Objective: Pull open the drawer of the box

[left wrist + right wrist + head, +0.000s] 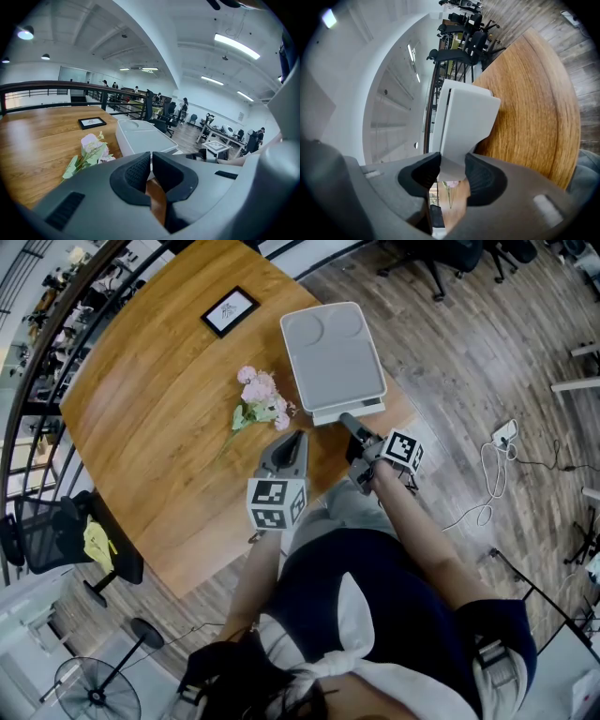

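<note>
1. Drawer: one, at the near end of the single grey box on the wooden table.
2. My right gripper has both jaws clamped on the drawer's tab.
3. My left gripper is closed on nothing and hovers beside the right one.
4. I count one flower bunch and one picture frame.

Flat pale-grey box lies near the table edge, drawer slightly out.
</note>
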The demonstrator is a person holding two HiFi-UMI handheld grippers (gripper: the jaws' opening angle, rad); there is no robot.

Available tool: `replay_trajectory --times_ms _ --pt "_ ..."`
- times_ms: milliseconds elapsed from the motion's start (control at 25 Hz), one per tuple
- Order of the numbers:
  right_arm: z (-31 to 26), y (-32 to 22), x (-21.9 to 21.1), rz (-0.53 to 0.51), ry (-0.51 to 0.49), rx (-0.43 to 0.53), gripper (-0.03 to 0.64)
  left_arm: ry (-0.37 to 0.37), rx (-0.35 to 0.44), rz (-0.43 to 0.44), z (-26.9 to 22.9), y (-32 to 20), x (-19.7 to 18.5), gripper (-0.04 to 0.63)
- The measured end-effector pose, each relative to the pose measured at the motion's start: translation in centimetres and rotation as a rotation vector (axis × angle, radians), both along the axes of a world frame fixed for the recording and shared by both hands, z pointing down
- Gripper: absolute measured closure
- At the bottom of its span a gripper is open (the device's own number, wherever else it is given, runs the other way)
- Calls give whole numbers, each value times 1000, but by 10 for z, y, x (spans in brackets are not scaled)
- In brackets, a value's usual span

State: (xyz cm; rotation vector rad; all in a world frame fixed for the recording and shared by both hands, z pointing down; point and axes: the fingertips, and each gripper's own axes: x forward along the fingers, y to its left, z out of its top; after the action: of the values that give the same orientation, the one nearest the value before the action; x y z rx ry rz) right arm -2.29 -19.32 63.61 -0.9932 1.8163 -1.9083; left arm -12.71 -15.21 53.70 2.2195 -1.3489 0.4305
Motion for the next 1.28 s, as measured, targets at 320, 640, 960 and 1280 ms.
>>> replay_trajectory --times_ms 320,640,960,1280 --pt "-1 4 1 -3 -3 -4 451 -7 6 -5 -2 5 1 566" --pt "-1 12 3 -2 0 -16 451 -4 0 -11 0 15 4 566" --pt "-1 12 4 -5 -3 -5 451 -9 -3 -11 1 19 5 566" --pt "1 22 5 1 10 -42 451 -12 3 -9 1 23 6 566"
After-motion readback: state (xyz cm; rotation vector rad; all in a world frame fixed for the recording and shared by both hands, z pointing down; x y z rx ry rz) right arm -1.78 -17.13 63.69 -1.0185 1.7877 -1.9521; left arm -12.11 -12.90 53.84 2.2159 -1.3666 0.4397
